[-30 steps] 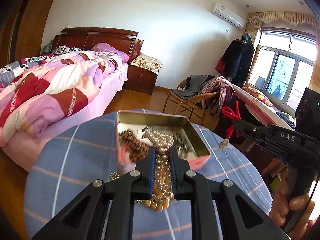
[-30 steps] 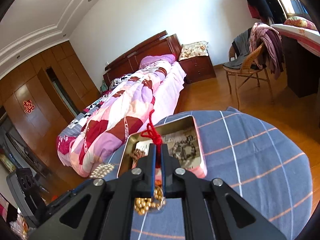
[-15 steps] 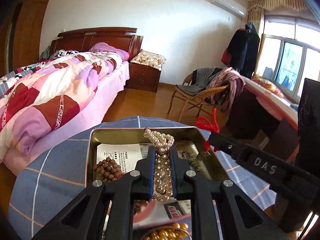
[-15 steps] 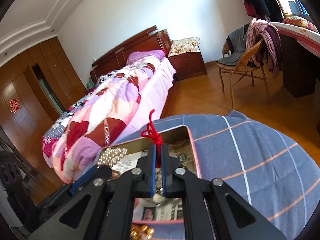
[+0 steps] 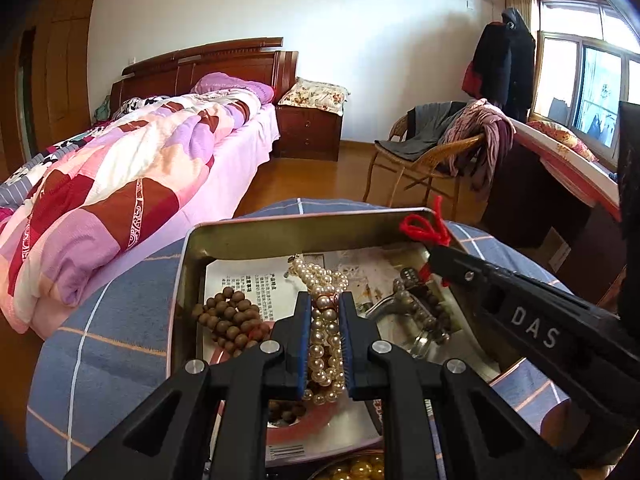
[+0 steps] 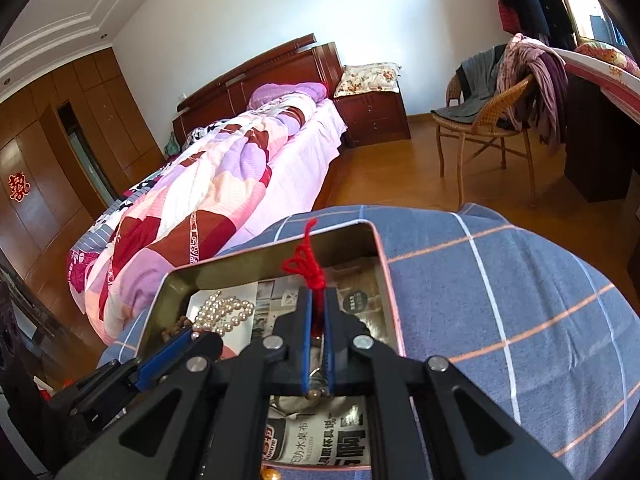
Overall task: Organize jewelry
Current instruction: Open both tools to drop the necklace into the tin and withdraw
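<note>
Left wrist: pearl strand [image 5: 325, 332] over tin [image 5: 304, 226].

Sunlit bedroom: bed [image 5: 140, 152], wicker chair [image 5: 432, 156], window [image 5: 592, 76].

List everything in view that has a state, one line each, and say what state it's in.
Left gripper: jaws shut on the pearl necklace, over the tin.
Right gripper: jaws opening, red cord charm between them.
Metal tin: lid off, lined with printed paper.
Brown bead bracelet: lying loose in the tin.
Dark bead bracelet: lying in the tin.
Gold beads: outside the tin, on the checked cloth.
</note>
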A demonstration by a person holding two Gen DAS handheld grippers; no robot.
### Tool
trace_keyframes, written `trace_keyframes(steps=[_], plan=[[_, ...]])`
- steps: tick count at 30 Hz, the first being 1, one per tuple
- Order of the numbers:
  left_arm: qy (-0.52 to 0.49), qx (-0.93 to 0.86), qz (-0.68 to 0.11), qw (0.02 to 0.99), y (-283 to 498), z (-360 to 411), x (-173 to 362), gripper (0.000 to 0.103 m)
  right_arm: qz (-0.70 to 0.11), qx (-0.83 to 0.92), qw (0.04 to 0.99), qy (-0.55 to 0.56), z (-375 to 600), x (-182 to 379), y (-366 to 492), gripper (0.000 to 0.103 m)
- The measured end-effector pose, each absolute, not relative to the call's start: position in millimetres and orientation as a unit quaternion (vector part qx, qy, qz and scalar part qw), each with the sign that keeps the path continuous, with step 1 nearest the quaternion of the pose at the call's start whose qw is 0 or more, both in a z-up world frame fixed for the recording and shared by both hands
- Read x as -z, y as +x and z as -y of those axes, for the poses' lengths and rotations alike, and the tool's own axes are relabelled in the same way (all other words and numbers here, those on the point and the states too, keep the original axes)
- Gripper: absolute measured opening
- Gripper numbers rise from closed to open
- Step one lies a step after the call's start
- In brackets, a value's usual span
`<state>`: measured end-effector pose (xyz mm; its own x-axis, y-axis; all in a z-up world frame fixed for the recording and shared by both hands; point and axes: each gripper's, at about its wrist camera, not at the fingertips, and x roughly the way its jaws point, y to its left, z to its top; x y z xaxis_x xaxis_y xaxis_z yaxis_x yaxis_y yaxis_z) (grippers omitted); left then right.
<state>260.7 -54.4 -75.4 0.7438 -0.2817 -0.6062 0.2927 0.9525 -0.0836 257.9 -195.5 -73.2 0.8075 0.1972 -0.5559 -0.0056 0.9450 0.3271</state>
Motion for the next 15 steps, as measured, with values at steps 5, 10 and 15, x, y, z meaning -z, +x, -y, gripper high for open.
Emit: trace_keyframes(steps=[5,10,15], plan=[[0.007,0.137,-0.334,0.933,265,53,78,0.014,-0.29,-0.064,0.938,0.181,199,70,255,0.029],[-0.005,0.148,-0.34,0.929,265,53,77,0.03,-0.267,-0.051,0.942,0.196,205,64,246,0.056],[-0.022,0.142,-0.316,0.938,258,48,69,0.07,-0.259,-0.03,0.944,0.203,211,60,237,0.056]])
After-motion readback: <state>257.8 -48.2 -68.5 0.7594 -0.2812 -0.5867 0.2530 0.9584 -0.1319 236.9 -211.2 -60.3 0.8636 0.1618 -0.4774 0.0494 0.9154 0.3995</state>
